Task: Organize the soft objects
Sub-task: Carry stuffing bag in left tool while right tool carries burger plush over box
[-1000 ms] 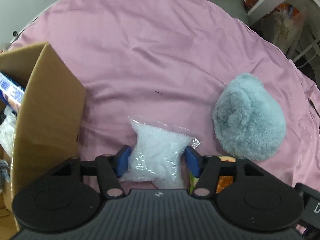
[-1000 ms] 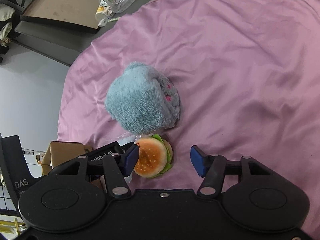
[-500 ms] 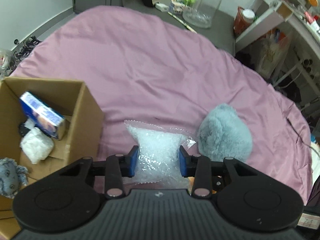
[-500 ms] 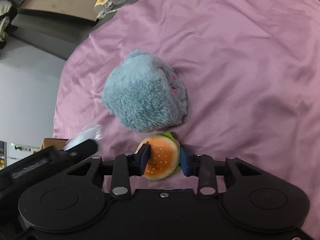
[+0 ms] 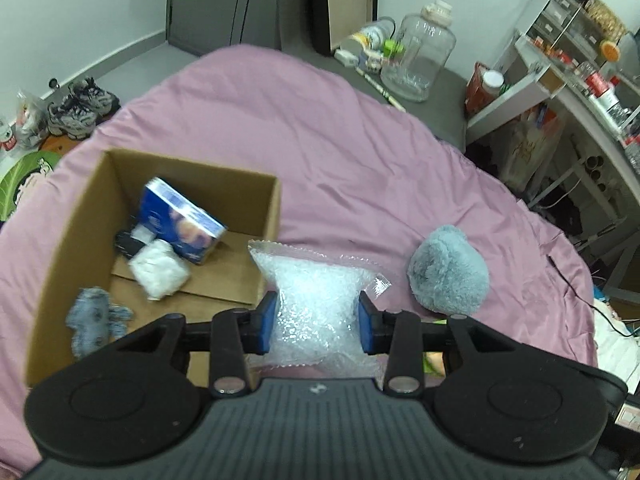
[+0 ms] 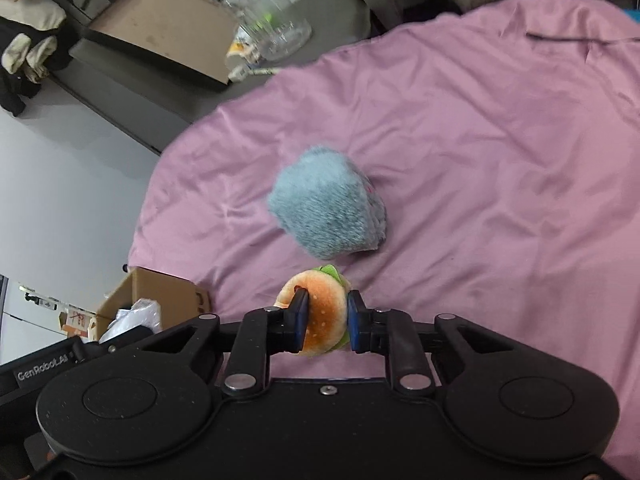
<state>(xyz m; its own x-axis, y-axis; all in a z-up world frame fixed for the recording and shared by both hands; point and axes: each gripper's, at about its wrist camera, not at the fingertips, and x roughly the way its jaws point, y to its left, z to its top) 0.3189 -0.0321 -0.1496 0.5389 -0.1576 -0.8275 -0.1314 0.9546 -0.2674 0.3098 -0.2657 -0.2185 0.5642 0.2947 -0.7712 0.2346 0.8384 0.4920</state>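
Left wrist view: left tool [image 5: 316, 322] is pinching a clear bag of white pellets [image 5: 314, 304], blue pads squeezing it in at the waist. Bag reads as lifted off the pink bedspread [image 5: 360, 148] and sits just right of the cardboard box [image 5: 60, 256], its top corner overlapping the box's near right wall in frame. Box is open and already holds a blue packet [image 5: 180, 224], a white wad [image 5: 160, 274] and a small grey plush [image 5: 94, 316]. The big fluffy blue-grey plush [image 5: 448, 276] lies on the bed, right of the bag and apart from it.

Judgement: carry step, pick done, drop into the box pending. Next move needs the bag taken left over the box wall, high enough that the slack lower half clears the rim, then release over the free floor near the front.

Right wrist view: right tool [image 6: 324, 320] is pinched on a plush burger [image 6: 322, 316], bun visibly compressed between the pads, held above the bedspread. Blue-grey plush lies just beyond it, not touching as far as I can tell. Box sits far left, past the other tool's body.

Judgement: also mid-carry. Burger has a longer trip left; sequence it after the bag so the tools don't clash over the opening. Big plush is still to be collected.
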